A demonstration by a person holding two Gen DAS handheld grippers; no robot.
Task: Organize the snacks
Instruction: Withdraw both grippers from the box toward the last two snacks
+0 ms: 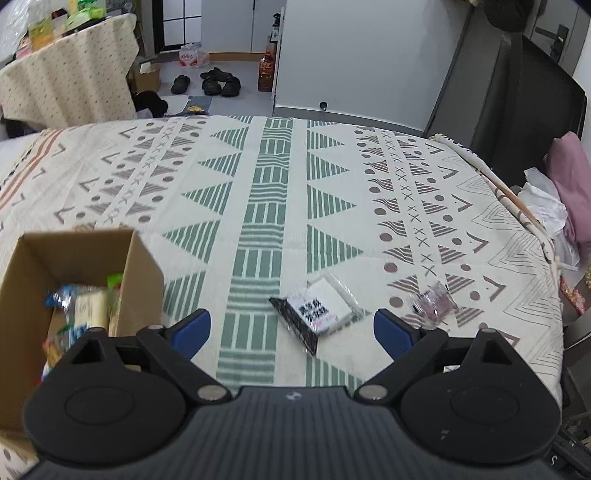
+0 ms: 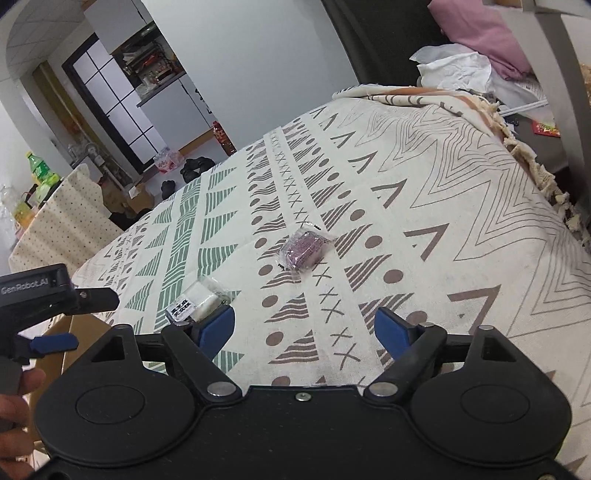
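Note:
A white-and-black snack packet (image 1: 319,312) lies on the patterned cloth just ahead of my left gripper (image 1: 291,326), which is open and empty above it. A purple snack in clear wrap (image 1: 433,302) lies to its right. A cardboard box (image 1: 33,266) at the left holds several snacks. In the right wrist view, my right gripper (image 2: 304,325) is open and empty, with the purple snack (image 2: 303,249) ahead of it and the white packet (image 2: 197,301) by its left finger. The left gripper (image 2: 55,341) shows at the left edge.
The table's patterned cloth (image 1: 266,177) ends at a far edge, with shoes (image 1: 218,79) and a bottle (image 1: 266,72) on the floor beyond. A pink pillow (image 2: 480,35) and white plastic bag (image 2: 456,68) lie past the right edge.

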